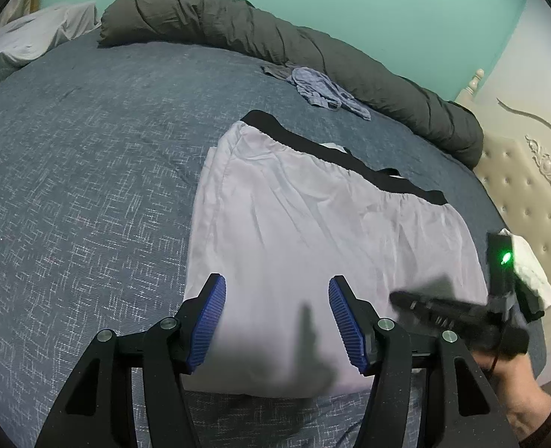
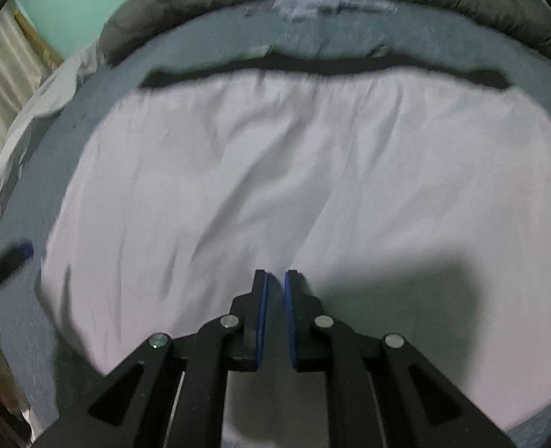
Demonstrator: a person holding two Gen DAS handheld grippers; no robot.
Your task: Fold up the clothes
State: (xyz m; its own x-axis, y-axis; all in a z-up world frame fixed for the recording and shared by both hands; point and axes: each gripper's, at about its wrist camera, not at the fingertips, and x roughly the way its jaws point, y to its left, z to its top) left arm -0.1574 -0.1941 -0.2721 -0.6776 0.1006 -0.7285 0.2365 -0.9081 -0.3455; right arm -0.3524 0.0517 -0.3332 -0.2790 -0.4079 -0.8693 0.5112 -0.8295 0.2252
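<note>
The pale lilac shorts [image 1: 313, 242] lie flat mid-bed [image 1: 89, 186], black waistband [image 1: 335, 156] toward twelve o'clock, ready for folding. Left tongs [image 1: 277, 323] gape wide over the hem; right tongs [image 2: 275, 317] are pinched nearly together, empty.

The left wrist view looks forward and down along the left gripper [image 1: 277, 291] from the near edge of the bed [image 1: 89, 156], facing the far wall [image 1: 350, 7]. It sits fairly close over the near hem of the shorts [image 1: 313, 224] and sees the right gripper [image 1: 398, 296] at its right edge. The right wrist view looks more steeply down along the right gripper [image 2: 275, 280], nearer the shorts [image 2: 238, 171], which fill most of it. Both views share the shorts, the bed and the rolled duvet [image 1: 275, 33] by the wall.
</note>
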